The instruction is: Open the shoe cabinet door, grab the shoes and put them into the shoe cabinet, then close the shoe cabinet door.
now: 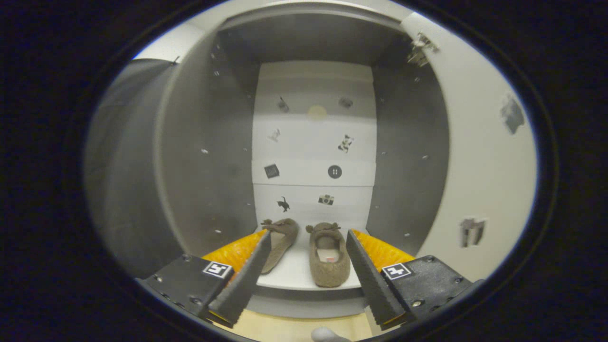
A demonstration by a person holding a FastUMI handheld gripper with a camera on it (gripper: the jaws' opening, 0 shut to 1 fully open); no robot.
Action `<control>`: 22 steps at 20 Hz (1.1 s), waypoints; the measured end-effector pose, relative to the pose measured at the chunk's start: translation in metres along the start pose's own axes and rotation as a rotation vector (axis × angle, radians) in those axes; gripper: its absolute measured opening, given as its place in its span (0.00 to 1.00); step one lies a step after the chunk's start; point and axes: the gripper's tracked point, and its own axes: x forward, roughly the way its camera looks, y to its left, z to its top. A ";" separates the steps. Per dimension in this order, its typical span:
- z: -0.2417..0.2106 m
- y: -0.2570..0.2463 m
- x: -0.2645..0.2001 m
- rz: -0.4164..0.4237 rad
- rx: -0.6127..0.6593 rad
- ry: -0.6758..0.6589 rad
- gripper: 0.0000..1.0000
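Brown, fuzzy shoes (pixel 304 249) lie side by side, toes inward, on the smooth white bottom shelf (pixel 294 275) of the open shoe cabinet (pixel 204 156), at 12 o'clock just beyond the claw (pixel 308 240), whose serrated wedge fingers (pixel 368 273) stand wide apart, holding nothing.

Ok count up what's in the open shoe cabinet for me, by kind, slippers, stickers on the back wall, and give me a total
Slippers: 2, one just ahead of the claw's left finger, one between the open fingers, both on the cabinet floor.
Stickers on the back wall: 9, counting the pale round one.
Total: 11
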 end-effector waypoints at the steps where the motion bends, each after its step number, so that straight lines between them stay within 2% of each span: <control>1: 0.004 0.002 -0.024 0.010 -0.006 -0.017 1.00; 6: 0.010 0.016 -0.147 0.102 0.022 -0.068 1.00; 10: 0.009 -0.010 -0.230 0.113 0.079 -0.101 1.00; 16: -0.015 -0.081 -0.326 0.084 0.124 -0.041 1.00; 22: -0.005 -0.197 -0.361 -0.061 0.121 -0.095 1.00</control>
